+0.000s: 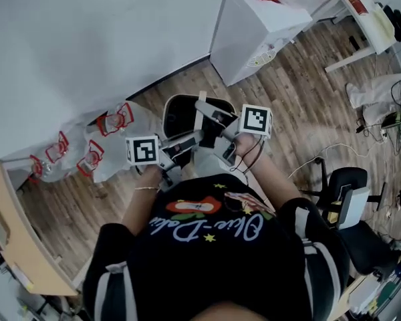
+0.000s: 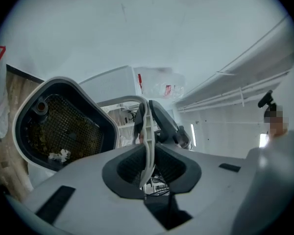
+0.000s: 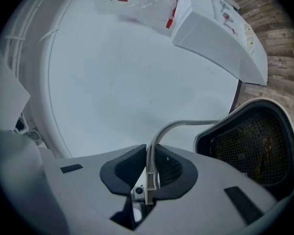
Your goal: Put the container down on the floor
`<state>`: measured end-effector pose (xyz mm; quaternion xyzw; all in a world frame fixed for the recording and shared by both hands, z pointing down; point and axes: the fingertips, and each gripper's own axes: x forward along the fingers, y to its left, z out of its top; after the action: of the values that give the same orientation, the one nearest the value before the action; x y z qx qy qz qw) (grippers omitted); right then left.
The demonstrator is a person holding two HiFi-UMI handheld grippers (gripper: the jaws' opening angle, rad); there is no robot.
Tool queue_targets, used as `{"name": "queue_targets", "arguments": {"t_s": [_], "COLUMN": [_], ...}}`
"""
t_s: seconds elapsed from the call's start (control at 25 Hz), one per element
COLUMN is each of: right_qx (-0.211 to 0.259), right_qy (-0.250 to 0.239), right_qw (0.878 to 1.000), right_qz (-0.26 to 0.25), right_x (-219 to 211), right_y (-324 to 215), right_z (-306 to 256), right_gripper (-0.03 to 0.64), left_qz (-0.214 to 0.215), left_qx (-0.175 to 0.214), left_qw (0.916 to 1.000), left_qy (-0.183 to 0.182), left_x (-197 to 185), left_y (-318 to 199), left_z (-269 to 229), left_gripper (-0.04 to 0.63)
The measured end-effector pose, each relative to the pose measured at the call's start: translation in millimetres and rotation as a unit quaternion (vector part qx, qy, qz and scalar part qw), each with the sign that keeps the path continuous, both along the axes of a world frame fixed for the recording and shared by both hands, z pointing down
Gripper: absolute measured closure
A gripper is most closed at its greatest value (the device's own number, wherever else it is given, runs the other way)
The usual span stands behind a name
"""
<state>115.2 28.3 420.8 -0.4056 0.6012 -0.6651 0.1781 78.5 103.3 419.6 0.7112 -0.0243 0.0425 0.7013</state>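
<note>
Just in front of a standing person, a container (image 1: 185, 114) with a pale rim, a dark inside and a mesh basket hangs over the wooden floor (image 1: 307, 105), close to the floor's edge along the white wall (image 1: 87, 45). No view shows whether its base touches the floor.

Both grippers meet over it. The left gripper (image 1: 187, 144) is clamped on the container's thin white handle (image 2: 148, 126), which stands edge-on between its ribbed dark pads (image 2: 130, 168). The right gripper (image 1: 210, 127) is also clenched on this handle, which curves from its jaws toward the container's rim.

At the floor's far edge a white cabinet (image 1: 254, 25) stands against the wall. Clear plastic bags with red print (image 1: 93, 146) lie by the wall to the left, and a dark office chair (image 1: 347, 192) is at the right.
</note>
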Motion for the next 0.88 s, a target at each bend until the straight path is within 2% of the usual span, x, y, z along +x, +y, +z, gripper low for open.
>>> {"name": "queue_targets", "arguments": {"t_s": [0.24, 0.4, 0.64, 0.88], "right_qx": [-0.013, -0.016, -0.016, -0.044], "right_qy": [-0.007, -0.018, -0.02, -0.002], "right_qw": [0.999, 0.998, 0.996, 0.995], "right_qz": [-0.033, -0.058, -0.082, -0.093], "right_x": [24, 34, 35, 24], "right_y": [-24, -36, -58, -79], "right_z": [14, 20, 32, 70], "right_gripper": [0.569, 0.569, 0.569, 0.569], "left_qz": [-0.034, -0.055, -0.076, -0.079], "left_qx": [-0.012, -0.007, -0.002, -0.043], "left_qw": [0.9993, 0.9984, 0.997, 0.9957], "left_qy": [0.009, -0.008, -0.013, -0.021], "left_x": [31, 45, 49, 38], "left_y": [-23, -35, -57, -76], "left_z": [8, 14, 27, 61], "left_gripper": [0.535, 0.535, 0.535, 0.535]}}
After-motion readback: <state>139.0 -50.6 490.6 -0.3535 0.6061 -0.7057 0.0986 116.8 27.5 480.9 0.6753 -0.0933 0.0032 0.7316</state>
